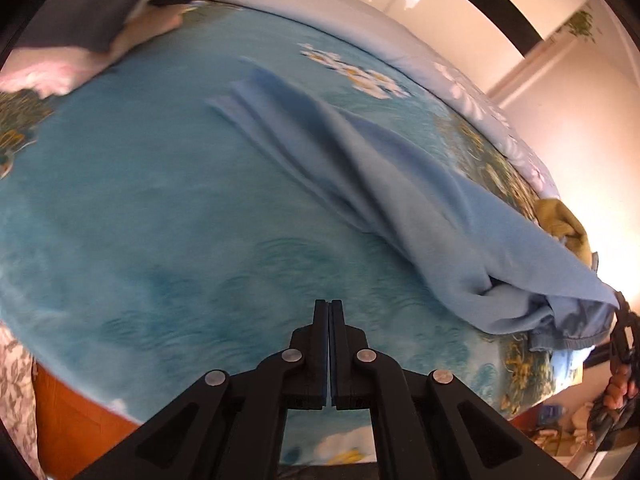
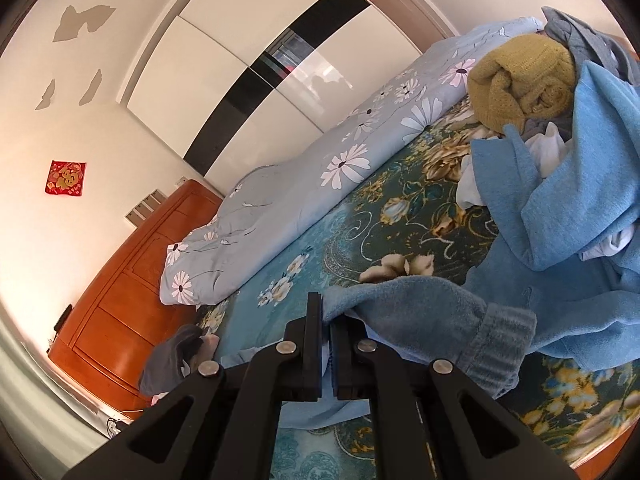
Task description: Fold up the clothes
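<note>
A light blue fleece garment lies stretched in long folds across the blue floral bedspread. My left gripper is shut and empty, over bare bedspread to the left of the garment. My right gripper is shut on an edge of the blue garment, whose ribbed cuff hangs to the right of the fingers. In the left wrist view the right gripper shows at the far right, holding the garment's bunched end lifted off the bed.
A pile of clothes, with a mustard knit, blue fleece and white pieces, sits at the right. Grey and pink clothes lie at the far left. A folded daisy-print duvet lies along the far side. A wooden headboard and wardrobe stand behind.
</note>
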Motion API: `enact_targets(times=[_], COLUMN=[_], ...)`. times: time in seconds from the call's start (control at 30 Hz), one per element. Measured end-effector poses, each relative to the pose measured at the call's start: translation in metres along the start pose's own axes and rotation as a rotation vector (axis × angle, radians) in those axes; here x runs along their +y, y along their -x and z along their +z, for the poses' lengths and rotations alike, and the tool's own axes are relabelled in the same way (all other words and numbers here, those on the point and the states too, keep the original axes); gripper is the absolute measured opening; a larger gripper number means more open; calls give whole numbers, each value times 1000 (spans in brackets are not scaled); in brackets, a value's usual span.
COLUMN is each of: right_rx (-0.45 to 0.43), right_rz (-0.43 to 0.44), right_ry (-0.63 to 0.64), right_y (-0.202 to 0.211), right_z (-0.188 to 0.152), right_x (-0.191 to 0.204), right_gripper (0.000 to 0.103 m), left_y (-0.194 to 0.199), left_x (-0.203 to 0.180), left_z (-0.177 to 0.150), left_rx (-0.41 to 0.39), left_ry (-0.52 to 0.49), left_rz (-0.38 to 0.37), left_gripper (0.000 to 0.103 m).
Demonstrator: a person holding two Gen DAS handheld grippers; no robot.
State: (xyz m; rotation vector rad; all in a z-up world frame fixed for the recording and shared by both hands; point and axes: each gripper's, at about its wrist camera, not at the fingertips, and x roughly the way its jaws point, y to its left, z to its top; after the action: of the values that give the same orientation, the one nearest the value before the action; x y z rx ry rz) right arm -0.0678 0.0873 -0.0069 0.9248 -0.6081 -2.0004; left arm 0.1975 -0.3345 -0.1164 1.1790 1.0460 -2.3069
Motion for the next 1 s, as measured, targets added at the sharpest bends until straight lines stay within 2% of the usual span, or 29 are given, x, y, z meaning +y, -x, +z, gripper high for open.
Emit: enact_targets(times=[0.13, 0.23, 0.27, 0.3, 0.37, 0.47, 0.6, 0.67, 0.77, 0.87, 0.93, 0.97, 1.0], right_rx=[8, 10, 13, 15, 22, 34, 47, 54, 63, 54, 47, 47, 47], right_rz=[-6, -7, -10, -14, -30, -56, -96, -119, -153, -189, -208, -216, -222], right_ry=[-18, 12, 30, 49, 60, 70, 78, 78, 78, 55, 37, 30, 26], right_y=[-3, -1, 0, 1, 2, 4, 3, 1, -3, -7, -8, -9, -10], right_z=[1, 4, 4, 4, 3, 2, 3, 4, 6, 9, 10, 11, 11], right_x=[-5, 4, 8, 12, 12, 9, 5, 3, 0, -3, -6, -7, -7], right_gripper=[4, 4, 4, 4, 4, 4, 4, 4, 4, 4, 4, 4, 4], left_y=[8, 6, 3, -6, -29, -69, -108, -127, -148, -150, -148, -147, -145], left_x=[-5, -30, -41, -52, -72, -88, -94, -95, -92, -89, -88, -88, -89], left_z=[32, 72, 86, 99, 122, 142, 144, 143, 146, 152, 148, 145, 141], left_rx=[-38, -73, -87, -96, -101, -32, 57, 132, 231, 262, 269, 271, 257], left_ry=[-15, -97, -155, -231, -379, -574, -856, -958, -1034, -1028, -1034, -1040, -1062], left_rz=[-38, -57, -60, -46, 9, 86, 131, 128, 107, 48, 12, -5, -5], left_gripper=[1, 4, 15, 44, 75, 76, 76, 76, 77, 75, 61, 49, 44])
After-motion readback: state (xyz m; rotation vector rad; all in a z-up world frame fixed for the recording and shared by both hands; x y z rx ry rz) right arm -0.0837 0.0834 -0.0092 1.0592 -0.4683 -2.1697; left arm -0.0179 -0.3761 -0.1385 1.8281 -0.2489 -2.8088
